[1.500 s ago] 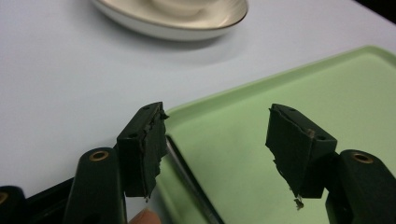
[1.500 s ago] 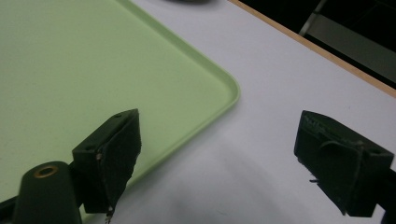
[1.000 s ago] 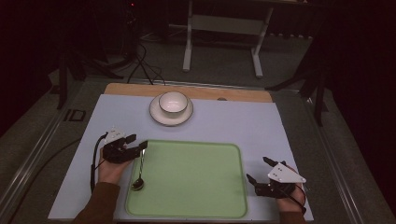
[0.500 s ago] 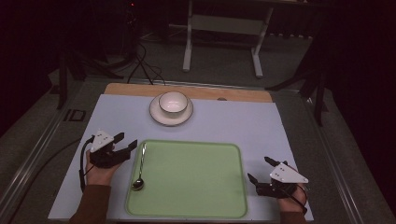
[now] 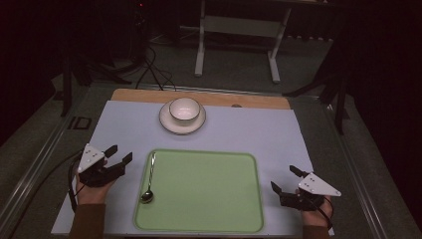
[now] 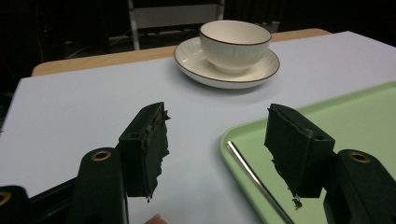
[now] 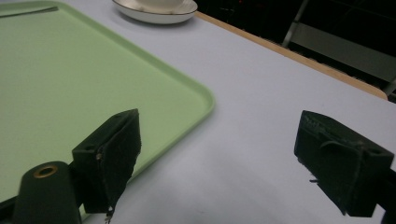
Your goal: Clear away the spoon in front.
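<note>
A metal spoon (image 5: 149,179) lies along the left side of the green tray (image 5: 209,199), with its bowl end toward me. My left gripper (image 5: 121,153) rests on the white mat just left of the tray, open and holding nothing. In the left gripper view the left gripper (image 6: 217,119) points at the tray's corner, and the spoon handle (image 6: 254,175) runs beside the right jaw without touching it. My right gripper (image 5: 282,178) sits open and empty on the mat by the tray's right edge; the right gripper view shows the right gripper (image 7: 219,135) over bare mat.
A white bowl (image 5: 184,108) stands on a white saucer (image 5: 166,122) at the back middle of the mat, beyond the tray. A wooden strip (image 5: 259,101) edges the table's far side. A metal stand (image 5: 236,25) stands on the dark floor behind.
My left gripper has drawn back to the left, from over the spoon's handle at the tray's edge onto the mat. The spoon has stayed in place. The right gripper has not moved.
</note>
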{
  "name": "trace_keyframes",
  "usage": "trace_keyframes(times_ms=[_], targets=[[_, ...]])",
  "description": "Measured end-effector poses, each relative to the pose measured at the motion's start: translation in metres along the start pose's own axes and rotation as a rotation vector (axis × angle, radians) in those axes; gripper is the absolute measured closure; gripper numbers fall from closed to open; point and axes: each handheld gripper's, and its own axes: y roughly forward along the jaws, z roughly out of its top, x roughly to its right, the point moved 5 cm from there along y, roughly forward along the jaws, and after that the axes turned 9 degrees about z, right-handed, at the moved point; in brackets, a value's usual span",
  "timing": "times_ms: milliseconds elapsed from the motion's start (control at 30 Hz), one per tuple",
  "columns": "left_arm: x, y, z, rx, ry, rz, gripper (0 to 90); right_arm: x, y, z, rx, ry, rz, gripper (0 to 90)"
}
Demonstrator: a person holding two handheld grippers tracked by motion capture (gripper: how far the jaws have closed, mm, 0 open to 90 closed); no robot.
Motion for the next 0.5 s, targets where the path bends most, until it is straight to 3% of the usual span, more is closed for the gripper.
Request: trace_keyframes(times_ms=[500], targets=[[-0.024, -0.016, -0.007, 0.028, -0.056, 0.065, 38.7, 0.012, -0.013, -0.002, 0.066, 0.073, -0.028, 14.4]])
